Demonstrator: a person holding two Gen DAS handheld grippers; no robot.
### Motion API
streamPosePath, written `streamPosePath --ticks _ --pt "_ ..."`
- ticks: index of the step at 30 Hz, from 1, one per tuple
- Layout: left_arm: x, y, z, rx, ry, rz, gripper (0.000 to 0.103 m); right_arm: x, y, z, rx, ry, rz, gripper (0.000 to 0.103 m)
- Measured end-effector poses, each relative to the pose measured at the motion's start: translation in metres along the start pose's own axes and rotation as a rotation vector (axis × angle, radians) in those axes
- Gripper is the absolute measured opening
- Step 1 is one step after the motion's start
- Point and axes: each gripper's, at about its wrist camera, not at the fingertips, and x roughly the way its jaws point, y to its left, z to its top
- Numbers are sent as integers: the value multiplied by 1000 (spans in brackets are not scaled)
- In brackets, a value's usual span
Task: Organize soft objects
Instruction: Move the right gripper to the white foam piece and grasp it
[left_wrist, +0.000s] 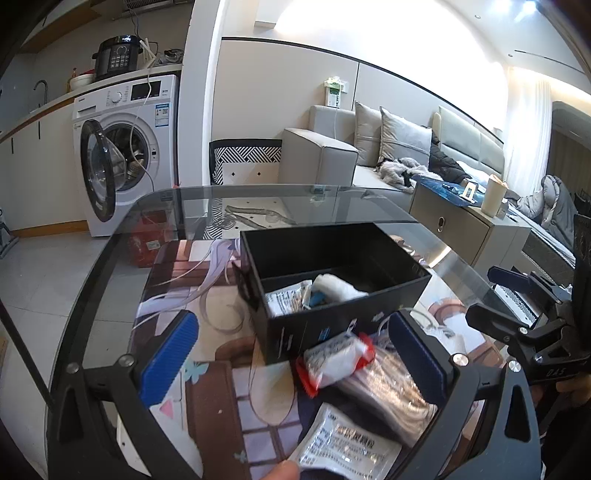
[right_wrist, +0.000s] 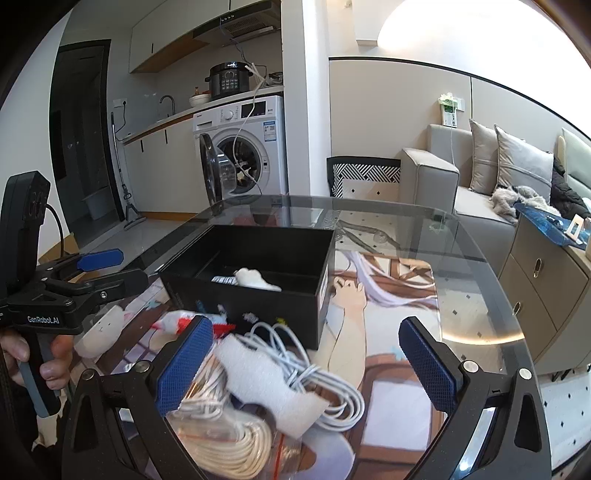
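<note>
The glass desk (left_wrist: 110, 266) carries a printed mat (right_wrist: 388, 295), and on the mat stands an open black box (left_wrist: 332, 266) that already holds a white cloth bundle (left_wrist: 338, 286) and a printed packet (left_wrist: 284, 299), so the sorting looks partly done. In front of the box lies the rest of the soft clutter: a bag of coiled cream cord (right_wrist: 229, 439), a loose white cable (right_wrist: 325, 373) with a strip of white foam (right_wrist: 269, 387) laid over it, a blurred white and red packet (left_wrist: 338, 356) and a flat white sachet (left_wrist: 347, 443).

The left tongs (left_wrist: 291, 354) stand wide apart with nothing pressed between the pads; the red and white packet sits in their gap, just short of the box. The right tongs (right_wrist: 306, 363) are spread as well, hovering over the foam and cable without touching them.

My reading is that one item is just let go and the next pick is being lined up. That calls for lowering one pair of tongs around a single soft piece, pinching gently and lifting it clear over the box wall
</note>
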Motion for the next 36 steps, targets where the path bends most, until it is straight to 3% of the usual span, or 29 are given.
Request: streamPosePath --ticks 13,36 --pt "-6 3 -16 -7 14 -7 103 -9 3 -18 29 32 8 102" --pt "2 5 -43 11 69 0 103 29 0 -33 98 127 32 102"
